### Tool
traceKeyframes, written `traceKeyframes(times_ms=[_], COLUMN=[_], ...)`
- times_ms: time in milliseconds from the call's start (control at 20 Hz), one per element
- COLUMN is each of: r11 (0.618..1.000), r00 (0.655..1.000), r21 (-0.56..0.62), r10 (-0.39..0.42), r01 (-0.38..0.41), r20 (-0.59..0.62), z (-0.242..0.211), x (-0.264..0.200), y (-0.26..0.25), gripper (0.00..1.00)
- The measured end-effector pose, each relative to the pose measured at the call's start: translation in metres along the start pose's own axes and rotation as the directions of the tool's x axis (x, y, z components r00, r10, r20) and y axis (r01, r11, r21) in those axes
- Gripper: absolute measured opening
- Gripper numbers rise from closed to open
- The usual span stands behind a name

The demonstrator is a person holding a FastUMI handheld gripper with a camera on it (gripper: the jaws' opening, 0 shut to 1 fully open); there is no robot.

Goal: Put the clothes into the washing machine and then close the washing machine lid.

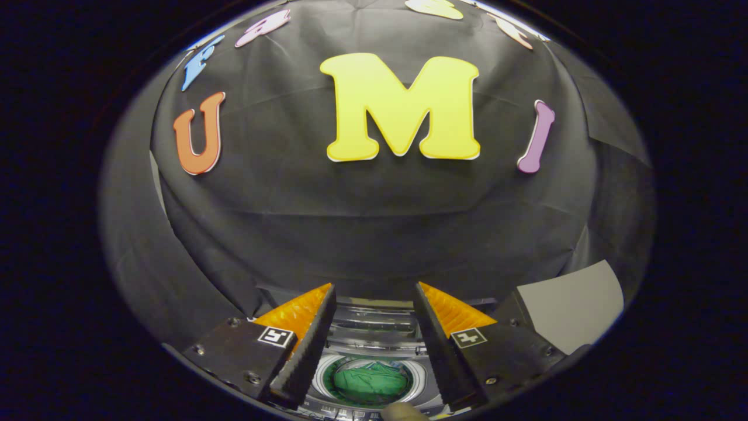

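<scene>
- We are holding the gripper (pixel 374 292) with its two fingers (pixel 310 339) spread wide apart, pressing on nothing.
- The fingers are pointing toward 12 o'clock, one sitting at 7 o'clock, the other at 5 o'clock.

Green clothes (pixel 373 381) lie crumpled inside the washing machine (pixel 374 333), seen through its round lid.
</scene>
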State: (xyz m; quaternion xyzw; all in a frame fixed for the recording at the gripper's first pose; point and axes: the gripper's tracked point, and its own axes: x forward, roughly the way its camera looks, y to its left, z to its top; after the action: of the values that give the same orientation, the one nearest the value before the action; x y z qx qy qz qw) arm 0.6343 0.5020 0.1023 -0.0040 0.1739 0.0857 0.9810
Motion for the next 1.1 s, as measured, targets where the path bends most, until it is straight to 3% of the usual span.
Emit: traceKeyframes(times_ms=[200,550,1100], r11=[1.0,0.995,0.99], r00=[0.998,0.981,0.978], r21=[0.012,0.045,0.042], r10=[0.012,-0.083,-0.126], r01=[-0.012,0.093,0.135], r20=[-0.057,-0.175,-0.168], z=[-0.006,-0.027,-0.038], x=[0.044,0.094,0.085], y=[0.01,-0.008,-0.01], gripper=[0.83,0.84,0.85])
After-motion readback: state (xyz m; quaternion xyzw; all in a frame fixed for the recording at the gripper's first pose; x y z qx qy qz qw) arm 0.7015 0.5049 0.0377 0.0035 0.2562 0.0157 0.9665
